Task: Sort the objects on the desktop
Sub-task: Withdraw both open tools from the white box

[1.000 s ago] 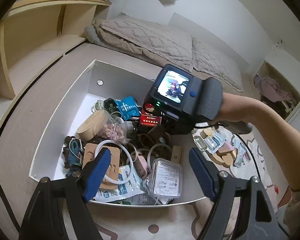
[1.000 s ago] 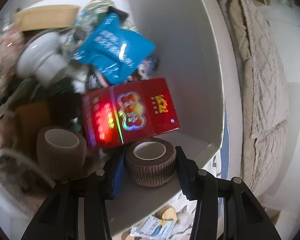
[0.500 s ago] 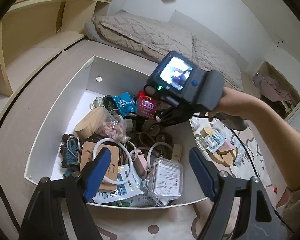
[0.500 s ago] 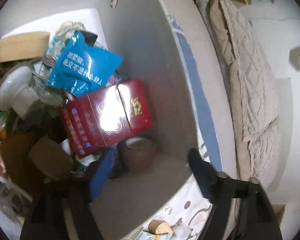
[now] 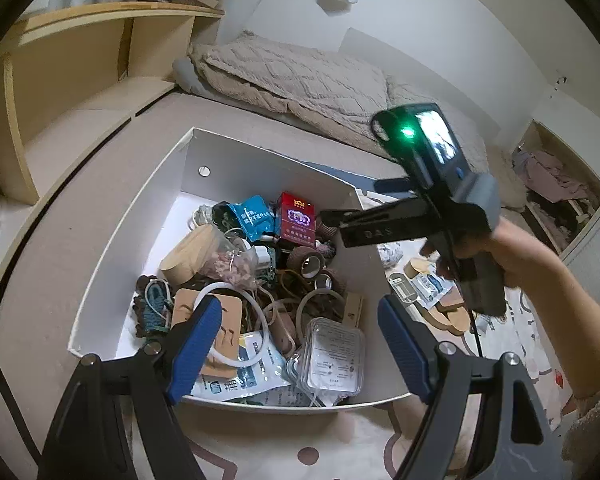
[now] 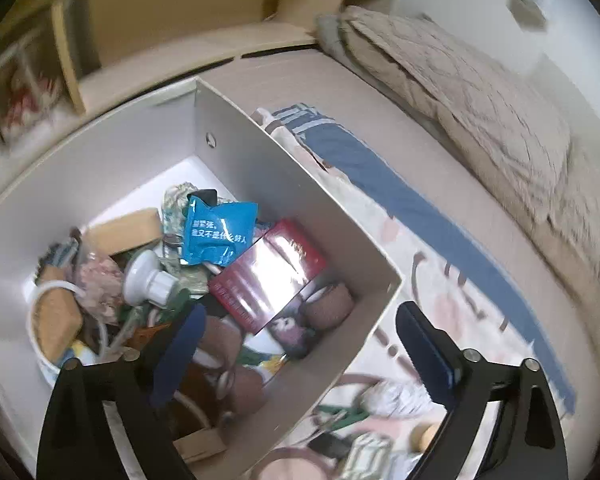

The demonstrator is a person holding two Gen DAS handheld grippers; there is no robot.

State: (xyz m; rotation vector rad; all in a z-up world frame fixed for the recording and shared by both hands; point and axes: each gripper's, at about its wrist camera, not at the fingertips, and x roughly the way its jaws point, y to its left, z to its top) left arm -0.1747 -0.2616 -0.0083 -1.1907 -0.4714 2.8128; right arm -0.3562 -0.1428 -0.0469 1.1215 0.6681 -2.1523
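Note:
A white box [image 5: 112,240] holds a pile of small objects: a red cigarette pack [image 5: 297,216], a blue packet [image 5: 254,216], brown tape rolls [image 5: 306,260] and a clear plastic case [image 5: 334,358]. My left gripper [image 5: 300,344] is open and empty above the box's near edge. My right gripper [image 6: 300,354] is open and empty, raised above the box's right wall [image 6: 300,196]; it shows in the left wrist view [image 5: 332,218] over the far right corner. A brown roll [image 6: 328,304] lies beside the red pack [image 6: 268,276] in the box.
Several small items [image 5: 424,280] lie on the patterned mat right of the box. A bed with a beige quilt [image 5: 300,76] runs behind. A wooden shelf unit [image 5: 76,72] stands at the back left.
My right gripper let go of the brown roll, opened and lifted back out of the box to the right. The roll stays in the box corner. My left gripper has barely moved.

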